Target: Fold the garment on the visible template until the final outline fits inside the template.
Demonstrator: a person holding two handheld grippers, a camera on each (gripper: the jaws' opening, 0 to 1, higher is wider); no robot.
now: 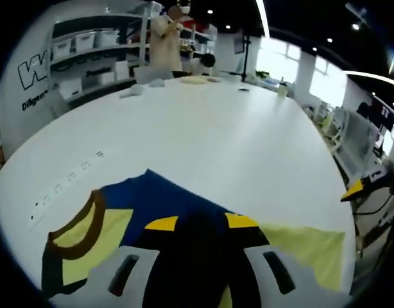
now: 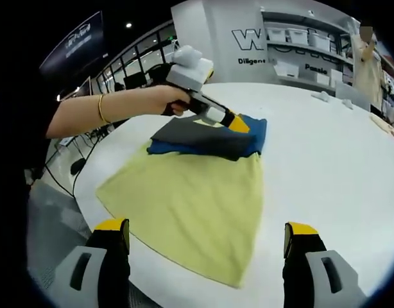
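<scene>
Two grippers were at work over one garment. In the right gripper view the right gripper (image 2: pixel 206 253) hovered with its jaws spread wide and nothing between them, above the near edge of the white table (image 2: pixel 325 160). The left gripper (image 2: pixel 232 120), held in a person's hand (image 2: pixel 173 97) with a gold bracelet (image 2: pixel 101 108) on the wrist, had its tips down on the folded part of the garment (image 2: pixel 197 192); whether they pinched cloth could not be made out there. In the left gripper view the left gripper (image 1: pixel 200 224) had its yellow-tipped jaws close together with dark cloth bunched between them, seemingly gripped, though the tips were partly buried.

The garment lay near the table's near edge: a yellow-green body spread flat, with blue and dark grey parts folded over its far end, and a brown-trimmed neckline (image 1: pixel 81 224) seen in the left gripper view. No template outline could be told apart beneath it.

One row of small dark marks (image 1: pixel 68 176) ran along the table's left edge, too small to read. On the wall (image 2: pixel 229 38) large white letters began "W" and were cut off; below, "Diligen…" was legible, the rest blurred. Shelves (image 1: pixel 94 45) held white bins, and one person (image 1: pixel 168 38) stood by the table's far edge.
</scene>
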